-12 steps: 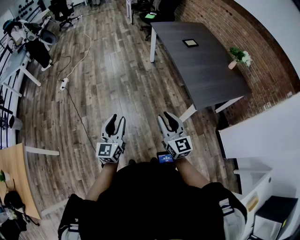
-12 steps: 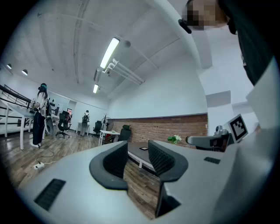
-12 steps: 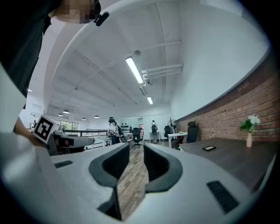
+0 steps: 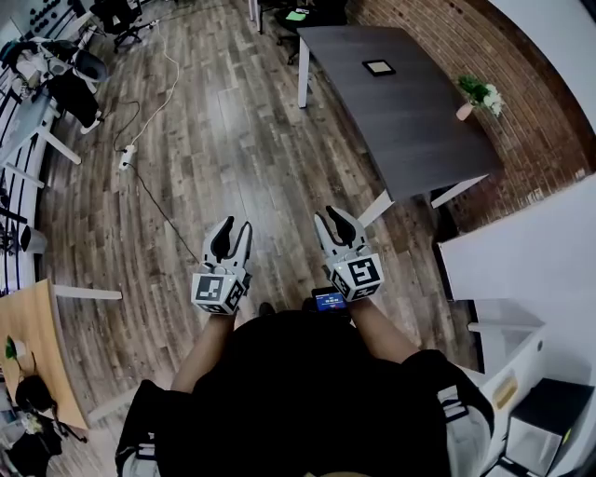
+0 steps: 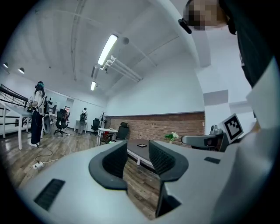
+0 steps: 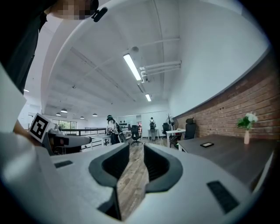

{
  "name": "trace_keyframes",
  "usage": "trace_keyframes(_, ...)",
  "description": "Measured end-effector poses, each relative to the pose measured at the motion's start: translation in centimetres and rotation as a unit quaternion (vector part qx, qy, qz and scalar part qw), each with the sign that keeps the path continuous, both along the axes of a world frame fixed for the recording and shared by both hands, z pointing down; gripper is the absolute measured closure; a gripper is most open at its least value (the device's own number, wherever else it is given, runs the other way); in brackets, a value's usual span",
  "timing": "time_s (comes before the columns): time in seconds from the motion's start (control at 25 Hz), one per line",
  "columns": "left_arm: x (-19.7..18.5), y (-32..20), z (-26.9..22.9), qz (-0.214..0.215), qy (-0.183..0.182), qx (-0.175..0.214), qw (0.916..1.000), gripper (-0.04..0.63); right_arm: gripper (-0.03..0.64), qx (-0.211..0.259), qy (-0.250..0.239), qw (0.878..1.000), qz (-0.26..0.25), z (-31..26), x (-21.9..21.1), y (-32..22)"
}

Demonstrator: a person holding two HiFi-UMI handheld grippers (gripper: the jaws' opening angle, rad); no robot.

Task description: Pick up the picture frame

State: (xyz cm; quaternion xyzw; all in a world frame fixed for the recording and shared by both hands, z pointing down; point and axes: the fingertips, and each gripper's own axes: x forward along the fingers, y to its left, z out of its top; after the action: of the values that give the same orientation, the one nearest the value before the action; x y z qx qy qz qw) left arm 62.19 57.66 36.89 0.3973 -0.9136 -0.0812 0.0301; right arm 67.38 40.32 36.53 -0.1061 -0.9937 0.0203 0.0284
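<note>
The picture frame [image 4: 379, 67], small, dark-rimmed and lying flat, rests on the far part of a dark grey table [image 4: 410, 130]. It is well ahead of both grippers. My left gripper [image 4: 231, 235] and right gripper [image 4: 337, 224] are held side by side over the wooden floor, both open and holding nothing. In the left gripper view the picture frame [image 5: 141, 145] shows far off through the gap of the left gripper [image 5: 138, 152]. The right gripper view has the picture frame [image 6: 206, 144] on the table to the right of the right gripper [image 6: 136, 156].
A vase of white flowers [image 4: 477, 93] stands at the table's right side by the brick wall. A cable and power strip [image 4: 126, 160] lie on the floor at left. Office chairs [image 4: 303, 17] are beyond the table. A white counter [image 4: 521, 270] is at right.
The table and frame sit slightly higher and further right in the head view. Both grippers stay open, side by side, and have risen slightly in the picture.
</note>
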Motion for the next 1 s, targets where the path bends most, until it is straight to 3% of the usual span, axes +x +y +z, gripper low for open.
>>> trace_keyframes(0.32,0.8,-1.7,0.7,0.011,0.016,-0.002,0.9998,0.462,0.515,-0.030,0.007,0.999,-0.012,0.5,0.2,-1.5)
trace_keyframes(1.0,0.9,-8.4,1.8,0.001,0.016,-0.024,0.9996,0.462,0.506,-0.059,0.001,0.998,0.000,1.9,0.6,-11.0)
